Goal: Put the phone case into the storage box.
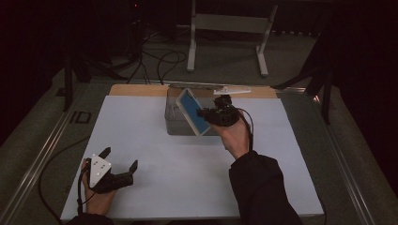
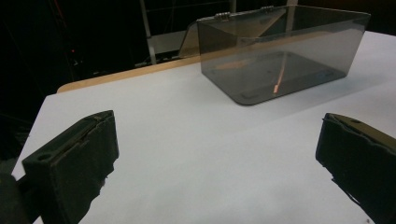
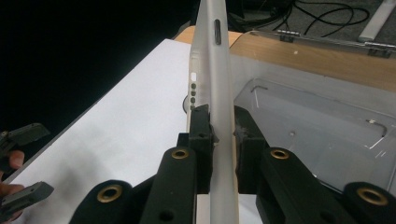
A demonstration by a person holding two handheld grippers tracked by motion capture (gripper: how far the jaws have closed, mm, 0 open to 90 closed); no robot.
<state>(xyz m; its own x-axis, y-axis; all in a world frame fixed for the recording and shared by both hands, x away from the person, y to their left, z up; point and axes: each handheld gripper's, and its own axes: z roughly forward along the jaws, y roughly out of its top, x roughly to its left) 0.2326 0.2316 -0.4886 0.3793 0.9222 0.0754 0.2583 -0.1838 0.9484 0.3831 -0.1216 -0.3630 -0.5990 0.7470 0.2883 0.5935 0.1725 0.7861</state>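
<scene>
While the right gripper (image 1: 206, 113) clamps its jaws on the edge of a phone (image 1: 192, 111) in a pale translucent case, the blue face of the phone tilts above the open clear plastic box (image 1: 174, 123), over its near left part. In the right gripper view the phone (image 3: 218, 93) runs edge-on between the two pads, with the box (image 3: 327, 135) just beyond. The left gripper (image 1: 118, 165) rests well apart from the box, toward the near left corner of the white table sheet (image 1: 155, 140), its jaws wide with nothing between them.
</scene>
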